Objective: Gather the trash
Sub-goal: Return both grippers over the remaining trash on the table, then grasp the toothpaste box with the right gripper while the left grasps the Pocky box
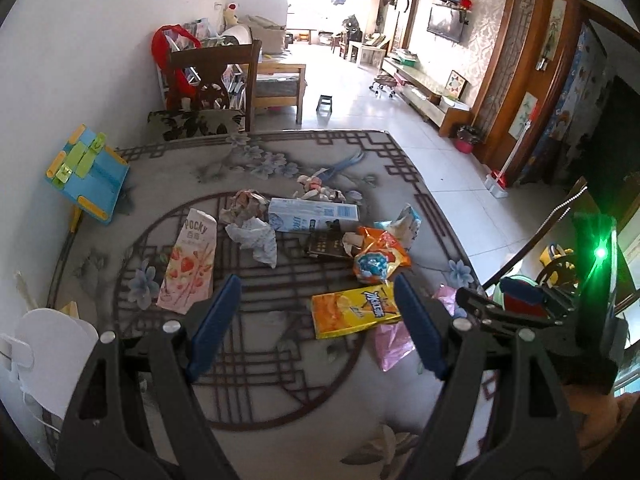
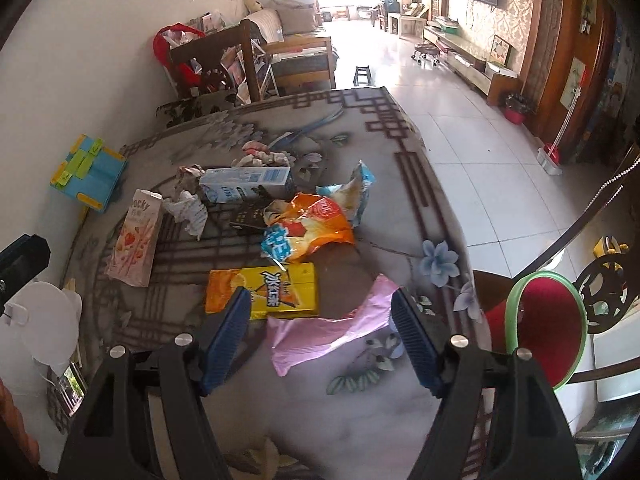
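Note:
Trash lies scattered on a table (image 1: 280, 392) with a patterned cloth. There is a pink Pocky box (image 1: 192, 260) (image 2: 136, 236), a blue-white milk carton (image 1: 312, 214) (image 2: 244, 184), crumpled paper (image 1: 256, 236) (image 2: 188, 210), an orange chip bag (image 1: 380, 254) (image 2: 308, 228), a yellow drink carton (image 1: 354, 310) (image 2: 264, 290) and a pink plastic bag (image 1: 392, 344) (image 2: 328, 328). My left gripper (image 1: 317, 280) hovers open above the table, just left of the yellow carton. My right gripper (image 2: 320, 293) hovers open over the pink bag. Neither holds anything.
A blue and yellow folding stand (image 1: 88, 172) sits at the table's left edge, with a wooden chair (image 1: 208, 80) behind the far edge. A red bin with a green rim (image 2: 548, 320) stands off the right edge. A white round object (image 1: 52, 352) is near left.

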